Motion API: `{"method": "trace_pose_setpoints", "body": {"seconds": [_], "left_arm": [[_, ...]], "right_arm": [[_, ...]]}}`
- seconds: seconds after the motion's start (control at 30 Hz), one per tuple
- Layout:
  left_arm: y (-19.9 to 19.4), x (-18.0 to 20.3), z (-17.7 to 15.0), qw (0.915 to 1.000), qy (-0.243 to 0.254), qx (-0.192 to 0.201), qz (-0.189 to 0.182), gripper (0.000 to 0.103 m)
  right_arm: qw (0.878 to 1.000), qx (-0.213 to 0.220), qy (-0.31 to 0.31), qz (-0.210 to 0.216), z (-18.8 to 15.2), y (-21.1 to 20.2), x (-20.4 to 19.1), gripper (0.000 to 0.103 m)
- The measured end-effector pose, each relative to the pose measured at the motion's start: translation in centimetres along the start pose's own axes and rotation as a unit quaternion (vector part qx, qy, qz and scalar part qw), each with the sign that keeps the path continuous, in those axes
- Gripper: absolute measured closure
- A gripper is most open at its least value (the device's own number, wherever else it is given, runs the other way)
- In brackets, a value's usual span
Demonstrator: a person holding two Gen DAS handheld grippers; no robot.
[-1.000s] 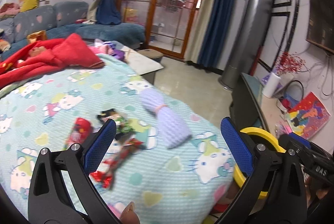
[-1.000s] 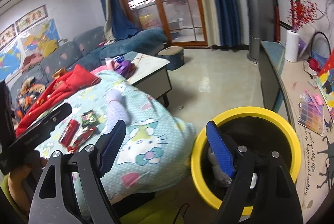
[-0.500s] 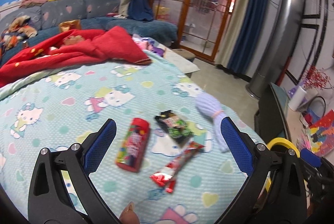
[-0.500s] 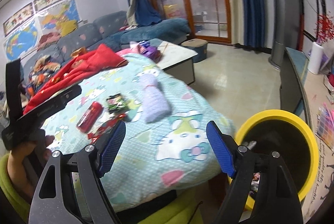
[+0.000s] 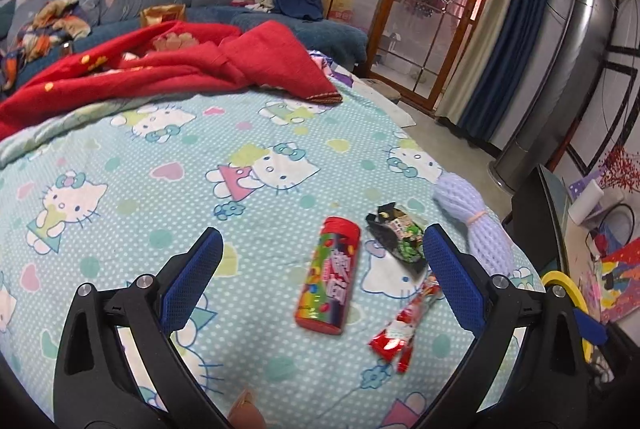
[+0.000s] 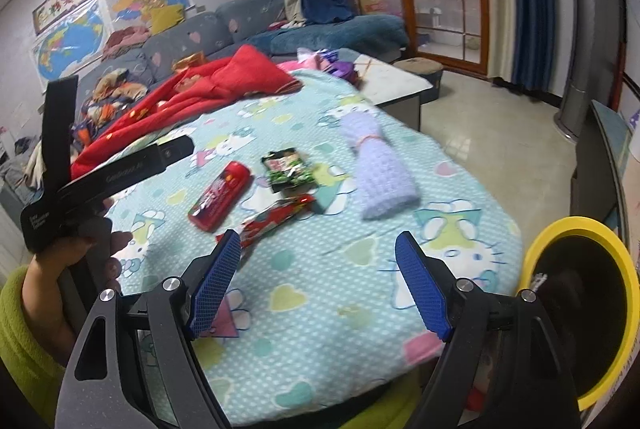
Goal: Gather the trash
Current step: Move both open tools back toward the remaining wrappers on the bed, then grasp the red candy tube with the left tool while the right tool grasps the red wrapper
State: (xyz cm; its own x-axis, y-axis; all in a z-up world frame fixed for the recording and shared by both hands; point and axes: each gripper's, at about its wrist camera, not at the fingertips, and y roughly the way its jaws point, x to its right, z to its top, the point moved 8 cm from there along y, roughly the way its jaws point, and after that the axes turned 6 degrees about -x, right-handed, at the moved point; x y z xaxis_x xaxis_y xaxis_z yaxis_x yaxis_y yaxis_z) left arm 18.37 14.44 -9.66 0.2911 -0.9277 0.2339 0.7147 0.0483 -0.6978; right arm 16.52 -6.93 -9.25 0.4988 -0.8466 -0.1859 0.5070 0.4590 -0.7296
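Your left tongs (image 5: 320,265) are spread wide and hold nothing, hovering over the blanket (image 5: 160,165). The red tube (image 5: 329,281) lies between the blue pads, nearer the right one, lengthwise along the fingers. Just beyond that right pad's tip sits the dark green packet (image 5: 398,237), and the red wrapper (image 5: 404,325) lies beside the pad's inner face, partly under it. Further out to the right is the lilac roll (image 5: 474,225), bound by a band, near the blanket's edge. A sliver of the yellow bin (image 5: 568,289) shows behind the right finger. Far ahead lies the red cloth (image 5: 180,69).

Your right tongs (image 6: 318,285) are also wide open and empty, above the blanket (image 6: 320,293). The red wrapper (image 6: 276,219) lies just ahead of the left pad's tip. Beyond it, the tube (image 6: 220,195) sits to the left, the packet (image 6: 290,171) straight ahead, and the roll (image 6: 378,165) ahead to the right. The bin (image 6: 580,225) stands off the blanket's edge, right of the right finger; its contents are too dark to tell. Your left hand (image 6: 72,269) grips the other tool at far left.
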Motion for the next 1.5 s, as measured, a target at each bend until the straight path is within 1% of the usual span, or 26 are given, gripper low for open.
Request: {"method": "trace_pose_setpoints", "body": {"seconds": [0.2, 0.23, 0.37, 0.43, 0.53, 0.6, 0.73, 0.8, 0.83, 0.93, 1.0, 1.03, 1.1, 1.2, 1.23, 1.27, 1.37, 1.43, 1.5], "left_arm": [[1.1, -1.9, -0.3, 0.9995, -0.022, -0.017, -0.013, 0.012], [1.3, -2.1, -0.3, 0.9994, -0.025, -0.019, -0.017, 0.016], [2.2, -2.7, -0.8, 0.9978, -0.039, -0.037, -0.038, 0.024], [2.7, -2.7, -1.1, 0.9969, -0.042, -0.044, -0.049, 0.030], [3.1, -2.7, -1.3, 0.9952, -0.047, -0.051, -0.070, 0.037], [3.2, -2.6, -1.4, 0.9942, -0.048, -0.054, -0.080, 0.040], [3.6, -2.4, -1.7, 0.9913, -0.058, -0.062, -0.101, 0.047], [3.8, -2.2, -1.8, 0.9901, -0.058, -0.065, -0.110, 0.049], [3.9, -2.1, -1.9, 0.9892, -0.058, -0.067, -0.116, 0.050], [4.3, -1.5, -2.2, 0.9878, -0.053, -0.075, -0.126, 0.050], [4.6, -1.2, -2.4, 0.9868, -0.049, -0.081, -0.131, 0.050], [4.7, -1.1, -2.6, 0.9863, -0.048, -0.084, -0.134, 0.050], [5.1, -0.6, -3.0, 0.9848, -0.045, -0.094, -0.139, 0.050], [5.7, -0.2, -3.6, 0.9838, -0.039, -0.107, -0.138, 0.050], [5.8, -0.2, -3.7, 0.9835, -0.038, -0.110, -0.138, 0.051], [6.0, -0.2, -3.9, 0.9835, -0.037, -0.114, -0.136, 0.052], [6.1, -0.2, -4.1, 0.9844, -0.034, -0.117, -0.127, 0.059], [6.2, -0.1, -4.4, 0.9851, -0.028, -0.120, -0.119, 0.067], [6.2, 0.1, -4.6, 0.9857, -0.020, -0.123, -0.114, 0.069]], "right_arm": [[0.999, -0.027, -0.004, 0.023, -0.2, 2.3, -2.0, 0.026], [0.999, -0.030, -0.004, 0.025, -0.2, 2.5, -2.2, 0.026], [0.998, -0.050, 0.001, 0.040, -0.2, 4.3, -3.3, 0.026], [0.997, -0.059, 0.005, 0.047, -0.2, 5.3, -3.8, 0.029], [0.996, -0.071, 0.003, 0.048, -0.3, 6.8, -4.3, 0.034], [0.995, -0.080, 0.005, 0.053, -0.4, 7.7, -4.6, 0.040], [0.993, -0.098, 0.012, 0.061, -0.4, 9.4, -5.0, 0.045], [0.992, -0.106, 0.015, 0.065, -0.6, 10.1, -5.1, 0.052], [0.992, -0.107, 0.015, 0.065, -0.7, 10.3, -5.2, 0.053], [0.993, -0.103, 0.008, 0.059, -0.9, 10.4, -5.2, 0.061], [0.994, -0.101, -0.005, 0.049, -1.1, 10.4, -5.0, 0.071], [0.994, -0.101, -0.009, 0.046, -1.2, 10.4, -4.8, 0.073], [0.994, -0.100, -0.009, 0.046, -1.3, 10.4, -4.5, 0.082], [0.993, -0.102, -0.003, 0.050, -1.5, 10.3, -3.9, 0.091], [0.993, -0.103, -0.001, 0.051, -1.6, 10.2, -3.7, 0.092], [0.993, -0.104, -0.002, 0.051, -1.7, 10.1, -3.6, 0.095], [0.993, -0.105, 0.001, 0.054, -2.0, 9.7, -3.4, 0.095], [0.993, -0.105, 0.001, 0.054, -2.1, 9.5, -3.3, 0.096], [0.993, -0.106, 0.001, 0.054, -2.2, 9.2, -3.2, 0.096]]}}
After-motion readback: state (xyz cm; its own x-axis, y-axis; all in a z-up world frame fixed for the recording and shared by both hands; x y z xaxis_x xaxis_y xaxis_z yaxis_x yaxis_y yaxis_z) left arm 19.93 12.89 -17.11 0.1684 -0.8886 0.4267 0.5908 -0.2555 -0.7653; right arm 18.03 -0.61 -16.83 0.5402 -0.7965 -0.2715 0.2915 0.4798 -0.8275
